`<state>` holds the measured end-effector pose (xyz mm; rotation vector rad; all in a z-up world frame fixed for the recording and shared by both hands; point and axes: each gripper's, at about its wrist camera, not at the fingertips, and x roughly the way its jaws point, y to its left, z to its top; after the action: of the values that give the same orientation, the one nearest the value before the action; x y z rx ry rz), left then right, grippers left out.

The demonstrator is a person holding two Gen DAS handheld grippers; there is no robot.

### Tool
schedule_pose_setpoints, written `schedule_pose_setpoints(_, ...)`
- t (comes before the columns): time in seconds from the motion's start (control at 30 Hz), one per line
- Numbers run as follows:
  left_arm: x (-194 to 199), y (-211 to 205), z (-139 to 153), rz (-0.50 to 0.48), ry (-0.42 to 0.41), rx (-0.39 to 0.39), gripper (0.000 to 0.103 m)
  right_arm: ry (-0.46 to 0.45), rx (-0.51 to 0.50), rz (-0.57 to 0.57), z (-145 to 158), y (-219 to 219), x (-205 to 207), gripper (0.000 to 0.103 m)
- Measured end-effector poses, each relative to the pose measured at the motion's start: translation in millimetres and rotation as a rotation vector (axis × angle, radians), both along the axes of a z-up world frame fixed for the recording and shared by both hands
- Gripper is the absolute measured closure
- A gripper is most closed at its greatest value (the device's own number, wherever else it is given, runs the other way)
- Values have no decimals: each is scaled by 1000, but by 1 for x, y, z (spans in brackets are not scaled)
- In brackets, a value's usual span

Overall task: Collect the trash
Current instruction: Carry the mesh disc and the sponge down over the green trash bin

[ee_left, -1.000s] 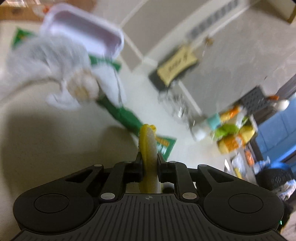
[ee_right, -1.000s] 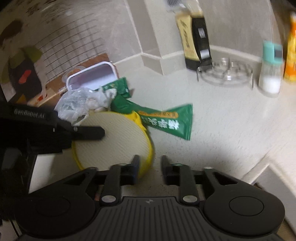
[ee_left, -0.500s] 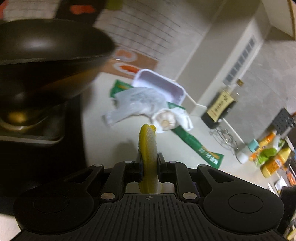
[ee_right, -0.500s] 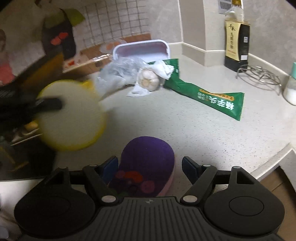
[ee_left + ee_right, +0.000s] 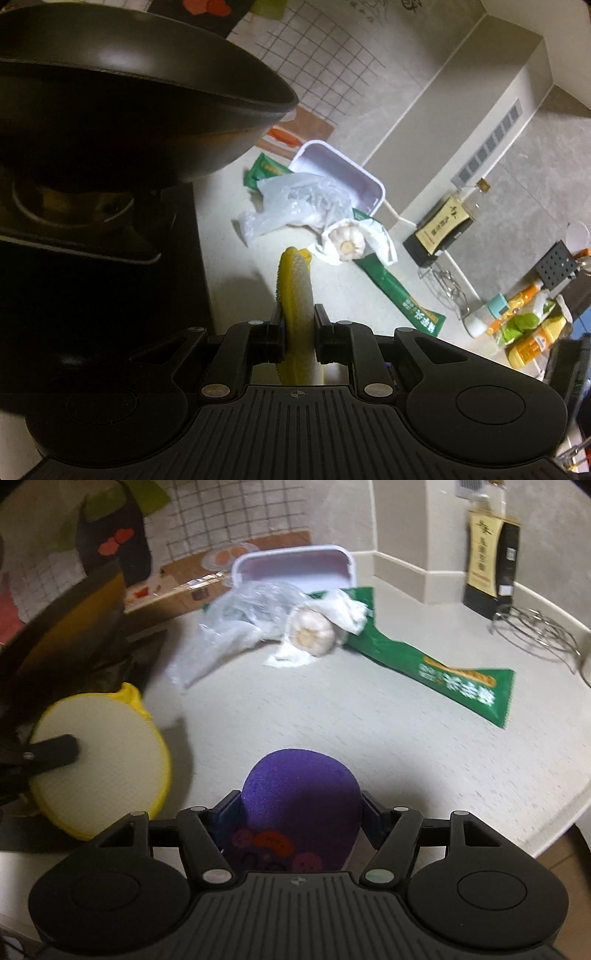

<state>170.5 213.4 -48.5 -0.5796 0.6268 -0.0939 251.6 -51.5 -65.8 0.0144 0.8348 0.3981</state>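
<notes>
My left gripper (image 5: pixel 297 312) is shut on a round yellow scouring sponge (image 5: pixel 295 280), held edge-on above the pale counter; the right wrist view shows the same sponge (image 5: pixel 107 753) at the left. My right gripper (image 5: pixel 301 801) has a purple sponge (image 5: pixel 299 782) between its jaws, which are closing with the pads against its sides. Beyond both lies a heap of trash: a crumpled clear plastic bag (image 5: pixel 243 616), a garlic bulb (image 5: pixel 312 629) on white tissue, a long green wrapper (image 5: pixel 443 668) and a white plastic tray (image 5: pixel 295 563).
A black wok (image 5: pixel 110 92) on a dark stove fills the left. A soy sauce bottle (image 5: pixel 443 229) and a wire trivet (image 5: pixel 443 284) stand by the back wall, with bottles and packets (image 5: pixel 524 328) farther right. The counter's front edge (image 5: pixel 554 823) curves at the right.
The left gripper pulled back from the trash heap toward the wok, still holding the yellow sponge. The right gripper moved over the purple sponge, and its jaws widened, then narrowed onto it.
</notes>
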Motion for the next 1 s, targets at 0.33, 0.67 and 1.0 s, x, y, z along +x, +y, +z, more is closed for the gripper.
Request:
schedule_pose_setpoints(0.33,-35,-2,14,-49,-61,-21,85,-16,180,73,22,-7,-58,36)
schedule_pose_setpoints(0.67,-122,-62,19,-159,-54,-65,85,8,237,-50,7,-95,-154,36)
schedule_pose_setpoints(1.0,-118,-136,-57,-365,149,-83,85,-25,128,-352,-40,-199,-219,36)
